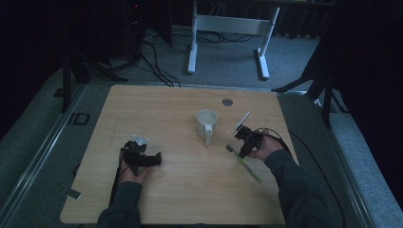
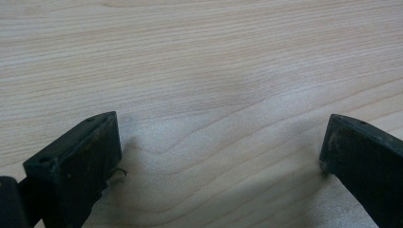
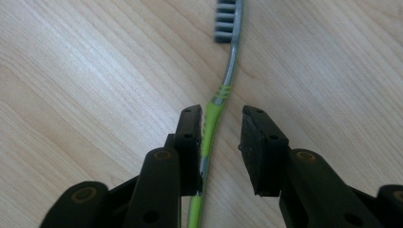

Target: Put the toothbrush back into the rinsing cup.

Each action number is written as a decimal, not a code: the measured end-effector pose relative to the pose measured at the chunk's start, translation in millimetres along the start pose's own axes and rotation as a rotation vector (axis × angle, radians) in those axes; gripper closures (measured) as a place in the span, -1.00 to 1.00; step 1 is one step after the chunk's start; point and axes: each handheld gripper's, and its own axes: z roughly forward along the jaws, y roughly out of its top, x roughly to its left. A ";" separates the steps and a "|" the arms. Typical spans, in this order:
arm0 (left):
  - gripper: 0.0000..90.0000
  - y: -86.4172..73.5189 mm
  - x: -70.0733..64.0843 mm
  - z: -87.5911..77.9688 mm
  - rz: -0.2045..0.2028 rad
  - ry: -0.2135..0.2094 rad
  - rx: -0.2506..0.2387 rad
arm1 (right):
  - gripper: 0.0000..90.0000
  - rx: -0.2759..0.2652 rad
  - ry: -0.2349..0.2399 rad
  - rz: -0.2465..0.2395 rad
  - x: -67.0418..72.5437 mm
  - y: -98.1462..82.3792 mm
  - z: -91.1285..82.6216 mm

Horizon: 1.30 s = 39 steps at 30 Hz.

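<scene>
So there's one white mug (image 1: 207,121), round and smooth, sitting mid-table (image 1: 180,190) on pale wood-grain laminate. One toothbrush (image 3: 223,90) lies flat just to the right of the mug and a bit toward the person: lime green handle, grey neck, grey bristle rows. The right gripper (image 3: 219,137) sits with its black jaws on either side of that handle, one pad touching it, the other still off it, so not clamped. The left gripper (image 2: 221,156) is left of the mug, jaws spread wide over bare wood. Plenty of free tabletop around the mug on every side.
</scene>
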 end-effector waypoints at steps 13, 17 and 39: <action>-1.00 0.0 0.0 0.0 0.001 0.000 0.000 | 0.61 0.055 -0.001 -0.014 3.5 2.8 7.1; -1.00 0.0 0.0 0.0 0.000 0.000 0.000 | 0.64 0.067 0.000 -0.023 3.6 3.3 9.7; -1.00 0.0 -1.9 0.1 0.003 -0.004 -0.001 | 0.68 0.107 0.008 -0.022 2.5 3.1 30.0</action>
